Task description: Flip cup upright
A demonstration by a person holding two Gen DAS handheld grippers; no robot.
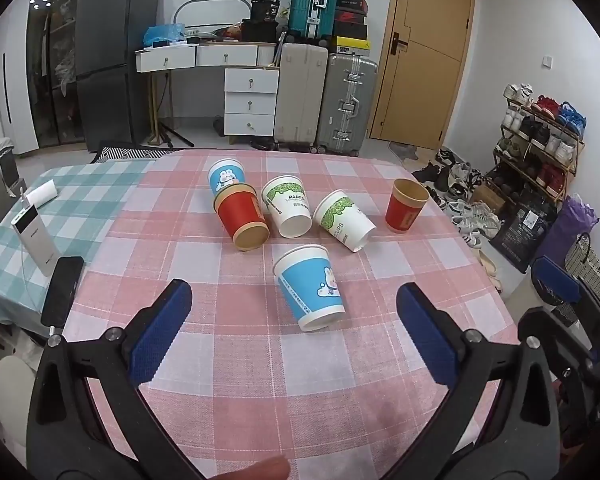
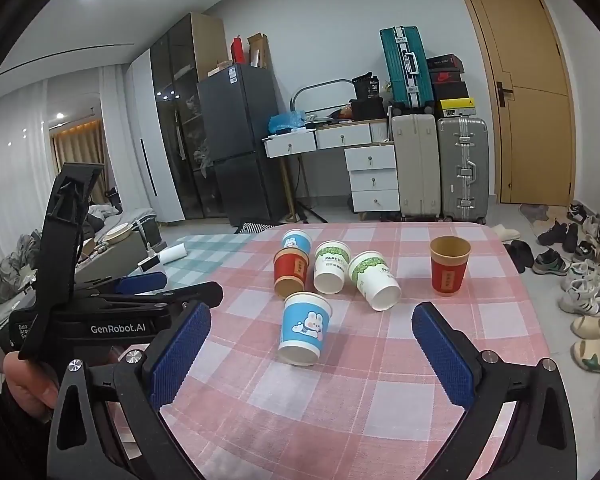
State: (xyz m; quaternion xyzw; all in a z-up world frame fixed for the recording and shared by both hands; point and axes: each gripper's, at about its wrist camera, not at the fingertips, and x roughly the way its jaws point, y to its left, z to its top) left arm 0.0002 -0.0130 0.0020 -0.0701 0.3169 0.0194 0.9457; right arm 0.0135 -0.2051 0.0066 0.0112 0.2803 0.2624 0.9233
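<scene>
Item 1, nearest: my left gripper (image 1: 294,324) and right gripper (image 2: 312,344), both with jaws spread wide, grasping nothing, held above the pink checked tablecloth (image 1: 260,380).

Item 2: blue rabbit cup (image 1: 310,286), lying on its side, mouth toward me, just ahead of both sets of fingers. I judge it the likeliest next target.

Item 3: behind it, well apart, four more fallen cups: red cup (image 1: 242,216), second blue cup (image 1: 226,176) touching it, and two white-and-green cups (image 1: 287,205) (image 1: 344,218).

Item 4: far right, upright red cup (image 1: 406,206), already standing.

Risks, as I judge them: light paper may crush under a hard squeeze; the round wall may roll away from a one-sided touch toward the cluster; a wide swing could topple the standing cup.
</scene>
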